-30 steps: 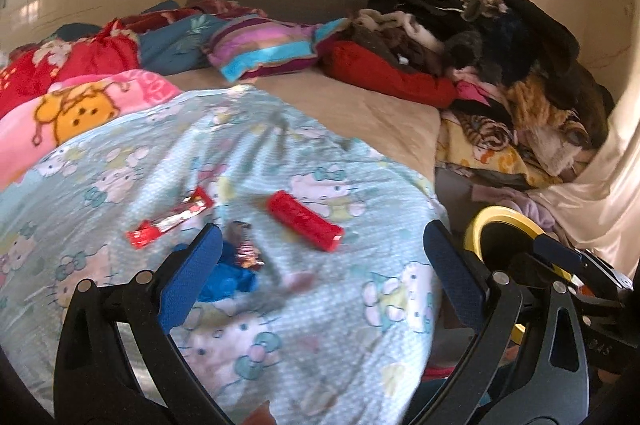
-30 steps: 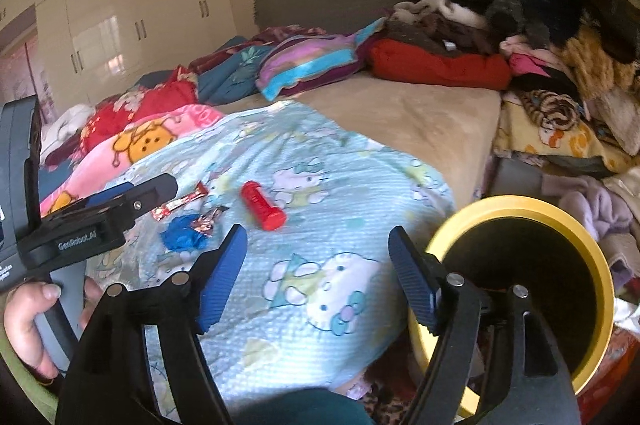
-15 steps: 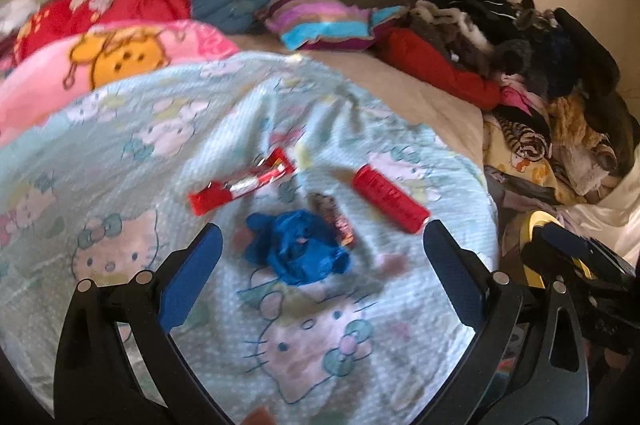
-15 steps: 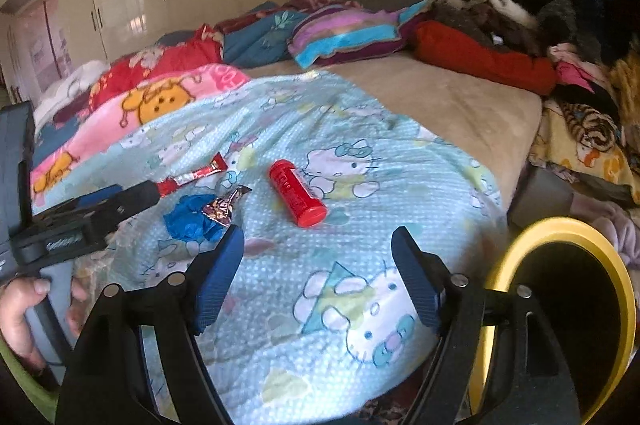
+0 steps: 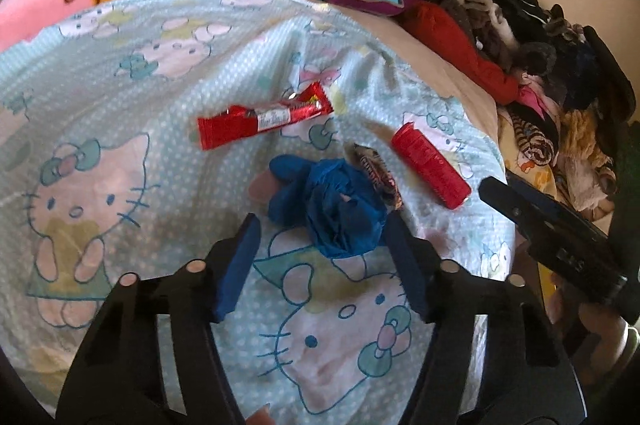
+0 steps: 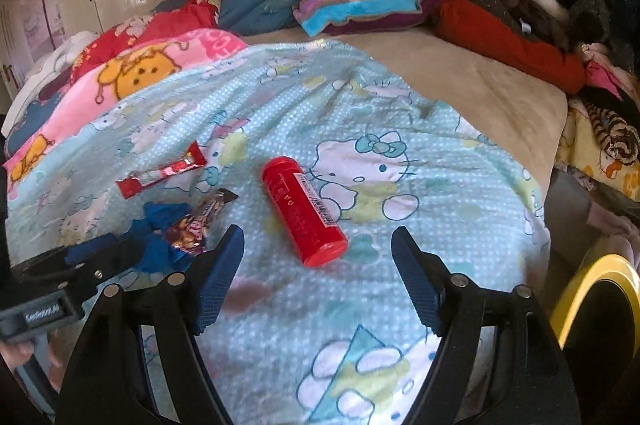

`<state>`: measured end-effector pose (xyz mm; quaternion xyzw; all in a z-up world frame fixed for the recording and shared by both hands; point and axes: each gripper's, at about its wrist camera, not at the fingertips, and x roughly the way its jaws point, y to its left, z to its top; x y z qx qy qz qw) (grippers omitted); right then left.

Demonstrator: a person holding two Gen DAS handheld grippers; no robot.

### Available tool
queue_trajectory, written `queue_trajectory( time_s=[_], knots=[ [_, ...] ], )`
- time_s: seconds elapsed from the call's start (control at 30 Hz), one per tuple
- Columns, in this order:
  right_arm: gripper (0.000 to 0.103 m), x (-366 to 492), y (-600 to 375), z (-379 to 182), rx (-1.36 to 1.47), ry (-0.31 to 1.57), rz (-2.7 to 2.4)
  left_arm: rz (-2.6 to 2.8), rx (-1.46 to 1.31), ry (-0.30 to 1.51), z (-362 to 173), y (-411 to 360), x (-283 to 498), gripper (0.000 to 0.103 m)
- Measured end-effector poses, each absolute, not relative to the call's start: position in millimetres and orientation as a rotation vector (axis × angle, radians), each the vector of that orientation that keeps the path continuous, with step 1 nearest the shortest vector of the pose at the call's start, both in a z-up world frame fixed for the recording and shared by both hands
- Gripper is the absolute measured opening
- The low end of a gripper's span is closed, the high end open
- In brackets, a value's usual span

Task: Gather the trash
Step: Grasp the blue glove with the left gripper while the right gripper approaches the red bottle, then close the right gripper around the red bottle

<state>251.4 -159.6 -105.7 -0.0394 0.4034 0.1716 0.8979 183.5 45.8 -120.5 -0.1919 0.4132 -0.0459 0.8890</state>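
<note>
Left gripper (image 5: 320, 233) closing, jaws apart around crumpled blue plastic wad (image 5: 336, 209) on pale-blue cat-print blanket (image 5: 120, 105) — best pinched low, centred, clear of cloth. Right gripper (image 6: 316, 257) open, empty.

- Crumpled blue tissue wad (image 5: 340, 209) just ahead of left gripper (image 5: 320, 245), btwn its closing jaws.
- Red cylindrical tube (image 6: 304, 211) ahead of right gripper (image 6: 316, 265).
- Long red foil wrapper (image 5: 264, 117) beyond wad.

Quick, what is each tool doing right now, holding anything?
Left tool: closing around the blue crumpled wad, not gripping it yet.
Right tool: open, empty, near the red tube.
</note>
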Motion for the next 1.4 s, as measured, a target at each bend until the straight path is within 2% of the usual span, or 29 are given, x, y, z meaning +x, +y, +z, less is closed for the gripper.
queue_trajectory(
  time_s=[0.07,0.13,0.3,0.37,0.47,0.67,0.93,1.4],
  knots=[
    [0.073,257,-156,-111,-0.088,0.844,0.356,-0.096,-0.405,0.864,-124,46,185,0.04],
    [0.072,262,-153,-115,-0.093,0.854,0.358,-0.098,-0.406,0.872,-126,44,185,0.034],
    [0.062,275,-146,-128,-0.101,0.884,0.352,-0.105,-0.417,0.88,-129,42,187,0.028],
    [0.054,280,-146,-133,-0.085,0.901,0.349,-0.112,-0.415,0.885,-130,40,188,0.024],
    [0.045,284,-144,-140,-0.077,0.921,0.351,-0.121,-0.405,0.891,-131,36,189,0.023],
    [0.04,280,-151,-144,-0.014,0.934,0.365,-0.13,-0.393,0.897,-133,31,189,0.018],
    [0.037,253,-164,-136,0.044,0.952,0.361,-0.146,-0.368,0.894,-130,24,186,0.012],
    [0.036,196,-184,-118,0.099,0.93,0.354,-0.146,-0.33,0.848,-101,31,166,0.01]
  ],
)
